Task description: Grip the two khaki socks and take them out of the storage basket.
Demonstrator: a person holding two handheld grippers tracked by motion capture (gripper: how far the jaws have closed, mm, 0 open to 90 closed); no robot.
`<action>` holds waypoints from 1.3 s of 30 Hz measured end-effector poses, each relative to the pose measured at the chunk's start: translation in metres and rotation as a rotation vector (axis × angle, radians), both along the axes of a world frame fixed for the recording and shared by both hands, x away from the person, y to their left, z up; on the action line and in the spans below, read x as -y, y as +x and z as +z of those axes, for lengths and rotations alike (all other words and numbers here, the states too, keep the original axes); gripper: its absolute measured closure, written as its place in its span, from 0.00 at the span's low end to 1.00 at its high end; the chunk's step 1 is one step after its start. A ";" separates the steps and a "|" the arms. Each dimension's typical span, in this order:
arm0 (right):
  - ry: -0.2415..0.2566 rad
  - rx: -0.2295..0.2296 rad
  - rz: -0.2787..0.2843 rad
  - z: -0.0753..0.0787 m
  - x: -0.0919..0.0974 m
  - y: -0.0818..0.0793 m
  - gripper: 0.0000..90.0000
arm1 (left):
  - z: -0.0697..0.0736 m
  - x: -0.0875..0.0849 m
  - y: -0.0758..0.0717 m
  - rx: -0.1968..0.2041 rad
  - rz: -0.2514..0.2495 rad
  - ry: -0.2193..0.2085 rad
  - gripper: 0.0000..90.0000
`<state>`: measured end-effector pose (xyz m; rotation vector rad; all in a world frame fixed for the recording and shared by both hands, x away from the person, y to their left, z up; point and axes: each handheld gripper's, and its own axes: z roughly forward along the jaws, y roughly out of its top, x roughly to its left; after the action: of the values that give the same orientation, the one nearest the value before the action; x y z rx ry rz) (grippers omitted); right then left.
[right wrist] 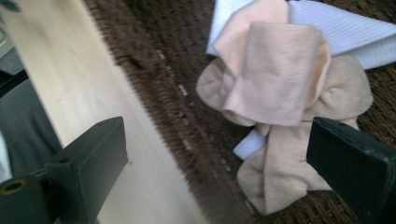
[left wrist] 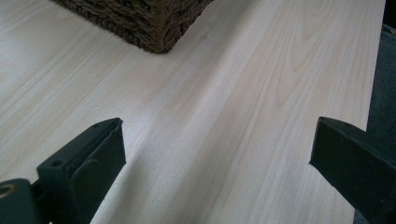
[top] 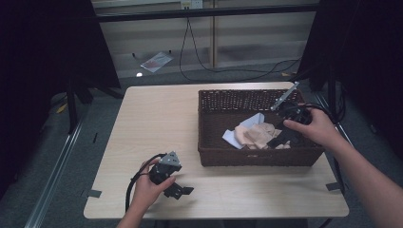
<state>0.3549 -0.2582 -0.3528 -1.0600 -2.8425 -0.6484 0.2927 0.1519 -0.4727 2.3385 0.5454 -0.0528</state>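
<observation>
- The right gripper [top: 284, 137] hangs inside the wicker basket [top: 209, 124], which sits toward the table's [top: 157, 118] far right corner. That placing looks meant for reaching the cloths.
- The beige cloth [right wrist: 275, 84] lies bunched on a white cloth [right wrist: 345, 32] in the basket's near half.
- Its fingers [right wrist: 348, 161] are spread wide, gripping nothing, above the beige cloth near the basket's near wall.
- The left gripper [top: 177, 189] waits at the table's near edge, likely idle. Its fingers [left wrist: 88, 158] are wide apart over bare wood and hold nothing.

Beige and white cloths [right wrist: 280, 93] lie in a dark-brown woven basket [top: 256, 156].
</observation>
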 end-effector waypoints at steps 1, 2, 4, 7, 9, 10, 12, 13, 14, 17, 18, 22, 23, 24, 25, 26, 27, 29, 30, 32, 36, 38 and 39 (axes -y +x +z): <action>-0.004 0.001 -0.004 -0.003 0.001 0.002 0.05 | 0.000 0.000 0.000 0.000 0.001 0.002 0.03; -0.003 -0.002 -0.015 -0.005 0.001 0.004 0.05 | 0.000 0.000 0.000 -0.003 0.008 -0.005 0.03; -0.015 0.004 -0.022 -0.011 0.002 0.009 0.05 | 0.000 -0.001 0.000 0.001 0.004 0.002 0.03; -0.021 -0.003 -0.045 -0.020 0.002 0.014 0.05 | 0.000 -0.001 0.000 0.002 0.001 0.001 0.03; -0.033 -0.010 -0.049 -0.026 0.002 0.017 0.05 | 0.000 -0.001 0.000 0.002 0.001 0.001 0.03; -0.033 -0.010 -0.049 -0.026 0.002 0.017 0.05 | 0.000 -0.001 0.000 0.002 0.001 0.001 0.03; -0.050 -0.010 -0.035 -0.034 0.001 0.022 0.05 | 0.001 -0.001 0.000 0.000 -0.001 0.014 0.03; -0.048 -0.015 -0.048 -0.036 0.000 0.023 0.04 | 0.001 -0.001 0.001 0.001 -0.001 0.013 0.03; -0.052 -0.010 -0.053 -0.038 -0.001 0.024 0.05 | 0.001 -0.001 0.000 -0.003 0.006 0.006 0.03; -0.070 -0.006 -0.076 -0.043 -0.003 0.029 0.05 | 0.001 -0.001 0.001 -0.001 -0.001 0.011 0.03; -0.072 -0.002 -0.078 -0.045 -0.003 0.030 0.05 | 0.001 -0.001 0.001 0.000 -0.001 0.011 0.03; -0.081 0.001 -0.091 -0.049 -0.005 0.034 0.07 | 0.001 -0.002 0.001 0.001 -0.001 0.011 0.03; -0.083 0.005 -0.096 -0.050 -0.006 0.035 0.08 | 0.001 -0.002 0.001 0.000 -0.001 0.012 0.03; -0.089 0.011 -0.105 -0.054 -0.007 0.036 0.09 | 0.001 -0.002 0.001 -0.001 -0.001 0.012 0.03; -0.091 0.016 -0.104 -0.056 -0.007 0.037 0.09 | 0.000 -0.001 0.001 -0.001 0.001 -0.002 0.03; -0.091 0.016 -0.104 -0.056 -0.007 0.037 0.09 | 0.000 -0.001 0.001 -0.001 0.001 -0.002 0.03; -0.092 0.029 -0.108 -0.060 -0.007 0.040 0.11 | 0.000 -0.001 0.000 -0.006 0.005 -0.009 0.03; -0.087 0.026 -0.120 -0.063 -0.008 0.042 0.12 | 0.000 -0.001 0.000 -0.007 0.004 -0.009 0.03; -0.091 0.027 -0.121 -0.065 -0.008 0.043 0.13 | 0.000 -0.001 0.000 -0.006 0.004 -0.008 0.03; -0.092 0.029 -0.121 -0.065 -0.008 0.044 0.15 | 0.000 -0.001 0.000 -0.007 0.004 -0.008 0.03; -0.090 0.030 -0.142 -0.071 -0.008 0.050 0.19 | 0.000 -0.002 0.001 -0.005 0.006 -0.007 0.03; -0.085 0.040 -0.161 -0.072 -0.008 0.052 0.19 | 0.000 -0.002 0.001 -0.007 0.007 -0.008 0.03; -0.082 0.040 -0.166 -0.072 -0.008 0.052 0.19 | 0.000 -0.002 0.001 -0.003 0.001 -0.002 0.03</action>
<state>0.4072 -0.2503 -0.4253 -1.3212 -2.8595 -0.5738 0.2941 0.1543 -0.4726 2.3363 0.5475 -0.0563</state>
